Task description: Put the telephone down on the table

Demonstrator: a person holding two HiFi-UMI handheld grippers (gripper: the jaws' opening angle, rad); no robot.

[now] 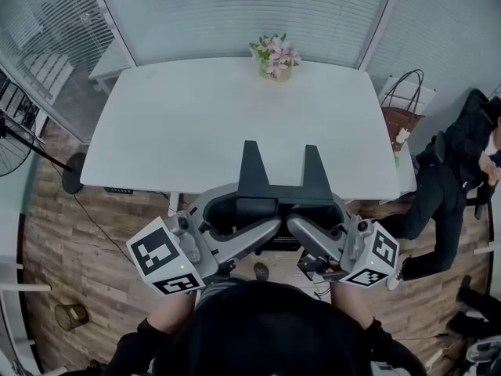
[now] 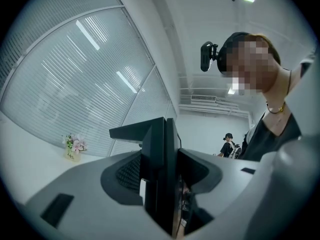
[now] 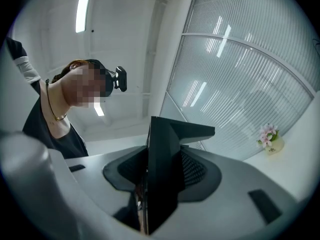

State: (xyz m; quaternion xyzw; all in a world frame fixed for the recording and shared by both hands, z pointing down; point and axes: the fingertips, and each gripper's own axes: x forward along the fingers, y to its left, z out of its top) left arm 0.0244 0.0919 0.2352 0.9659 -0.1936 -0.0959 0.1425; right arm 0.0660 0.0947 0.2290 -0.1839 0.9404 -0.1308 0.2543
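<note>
The telephone (image 1: 278, 188) is a black body with two pointed prongs aimed at the white table (image 1: 227, 124). It hangs in the air at the table's near edge, above the wooden floor. My left gripper (image 1: 241, 219) clamps its left side and my right gripper (image 1: 317, 224) clamps its right side. In the left gripper view the telephone (image 2: 159, 174) stands edge-on between the grey jaws, pressed by the dark pads (image 2: 127, 174). The right gripper view shows the same black slab (image 3: 162, 174) squeezed between that gripper's jaws.
A vase of pink flowers (image 1: 275, 58) stands at the table's far edge. A brown bag (image 1: 401, 110) and a seated person in black (image 1: 454, 178) are to the right. A fan stand (image 1: 19, 139) is on the left, and glass walls lie behind.
</note>
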